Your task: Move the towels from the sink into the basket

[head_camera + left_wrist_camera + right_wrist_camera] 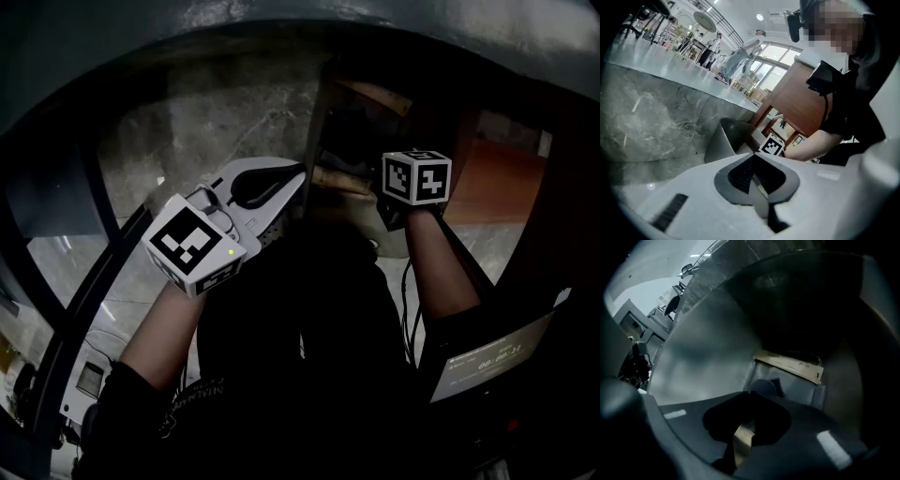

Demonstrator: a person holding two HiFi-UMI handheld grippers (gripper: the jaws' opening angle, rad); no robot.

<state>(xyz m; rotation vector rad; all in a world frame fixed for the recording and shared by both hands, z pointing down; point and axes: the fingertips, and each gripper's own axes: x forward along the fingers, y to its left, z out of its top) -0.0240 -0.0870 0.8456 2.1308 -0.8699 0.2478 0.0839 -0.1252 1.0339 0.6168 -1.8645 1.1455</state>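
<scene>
My right gripper (751, 394) is shut and reaches into a dim grey bin (797, 385) that has a tan strip (787, 364) along its far rim. A small grey-blue rounded fold (763, 386), perhaps a towel, lies right at the tips. I cannot tell whether it is pinched. In the head view only the right gripper's marker cube (417, 176) shows, its jaws hidden in the dark opening. My white left gripper (298, 178) is shut with nothing in it and hovers to the left. The left gripper (752, 157) points at the grey bin (725, 138) and the right marker cube (772, 146).
A grey marble wall (187, 131) curves round the left and back. Brown wooden cabinet panels (797, 101) stand on the right. A lit screen (487, 361) sits at the lower right by the person's body. People and equipment stand far off in the bright hall (708, 47).
</scene>
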